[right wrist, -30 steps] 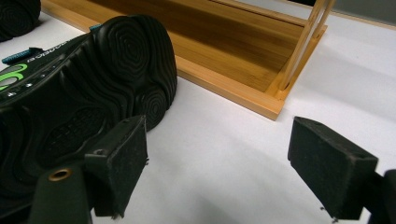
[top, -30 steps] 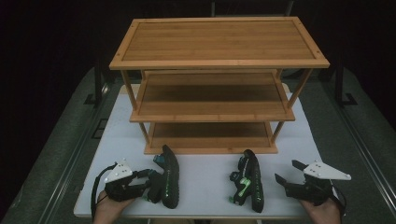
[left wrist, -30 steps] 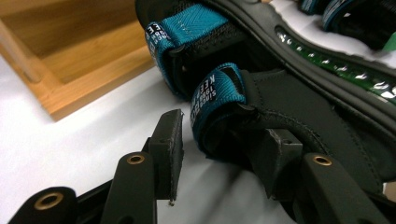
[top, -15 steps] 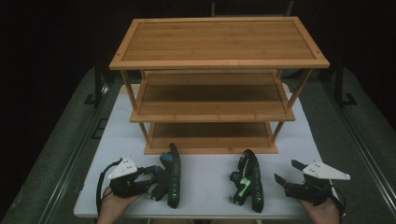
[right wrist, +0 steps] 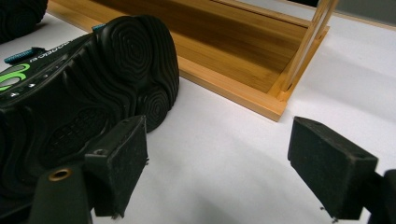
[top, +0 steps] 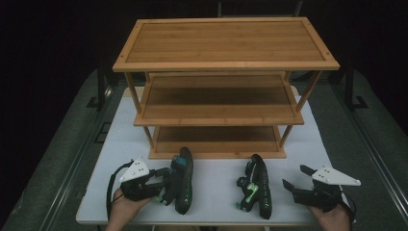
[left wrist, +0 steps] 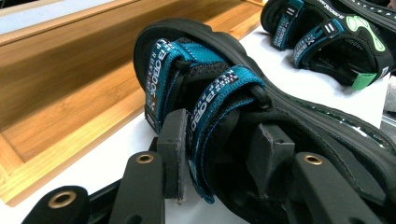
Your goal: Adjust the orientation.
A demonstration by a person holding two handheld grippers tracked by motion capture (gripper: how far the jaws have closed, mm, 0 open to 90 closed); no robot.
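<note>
The left claw [top: 166,185] has just been closing and now grips the teal-strapped sandal [top: 182,179]: in the left gripper view one pad [left wrist: 173,149] presses the outside of the rear strap and the other sits inside against the footbed. Compared with a second ago, this claw and the sandal have slid away from the desk's near-left edge toward the shelf, and the sandal's toe, which lay clear of the rack, now lies just beside the rim of the bottom shelf [top: 216,155]. The sandal stands on its side on the white desk [top: 211,192]. Its straps carry white lettering, partly readable as "BOBDOG" with smaller words that look like "RUNNING". The right claw [top: 294,186] has not shifted; its jaws stand wide apart with nothing between them, one pad [right wrist: 122,161] near the ribbed black sole of the green-accented sandal [top: 255,185], which lies where it was, well apart from the first. That sandal bears a light green logo and small white writing too fine to read. Behind both rises the three-tier bamboo rack [top: 226,43].
</note>
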